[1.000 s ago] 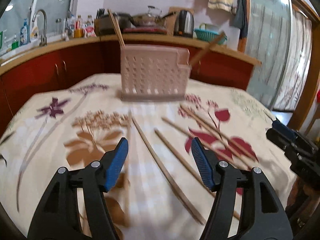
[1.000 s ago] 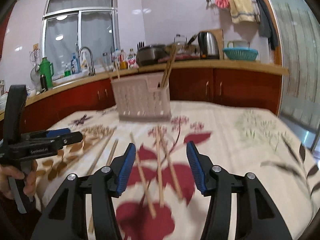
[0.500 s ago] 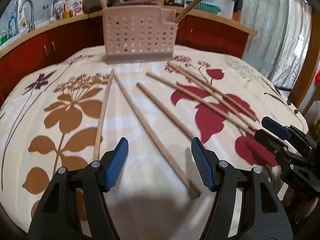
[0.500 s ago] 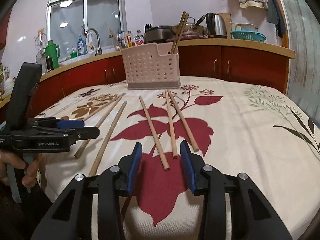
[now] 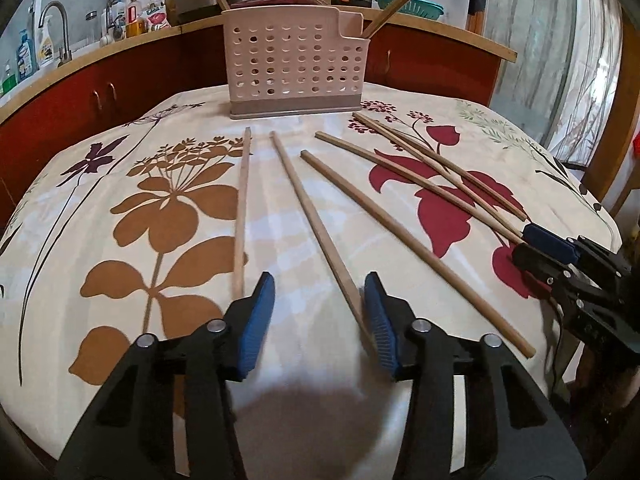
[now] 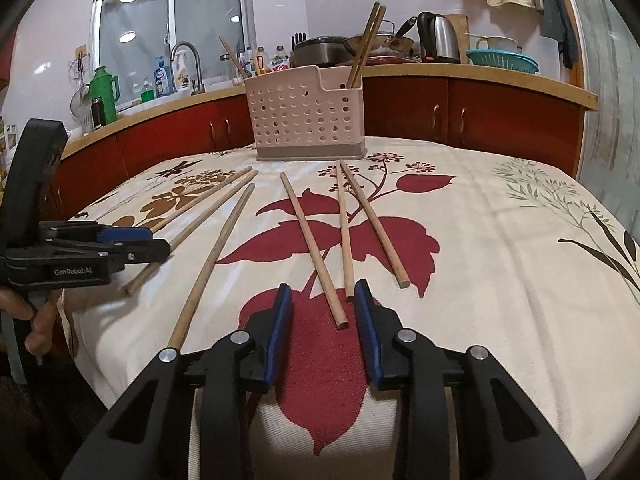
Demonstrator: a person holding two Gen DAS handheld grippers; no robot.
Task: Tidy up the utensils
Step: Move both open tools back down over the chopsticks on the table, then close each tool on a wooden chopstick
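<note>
Chopsticks (image 5: 320, 232) lie loose in a fan on my floral tablecloth (image 5: 160, 208), before the perforated holder (image 5: 296, 60). My left gripper (image 5: 320, 320) and right gripper (image 6: 322, 328), jaws just narrowing, each straddle one stick's near end, not pinching.

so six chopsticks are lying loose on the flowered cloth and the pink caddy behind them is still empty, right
Not quite. Six loose chopsticks do lie on the flowered cloth, but the pink caddy is not empty: the right wrist view shows chopsticks standing in it, some at its right end and one at its left.
</note>
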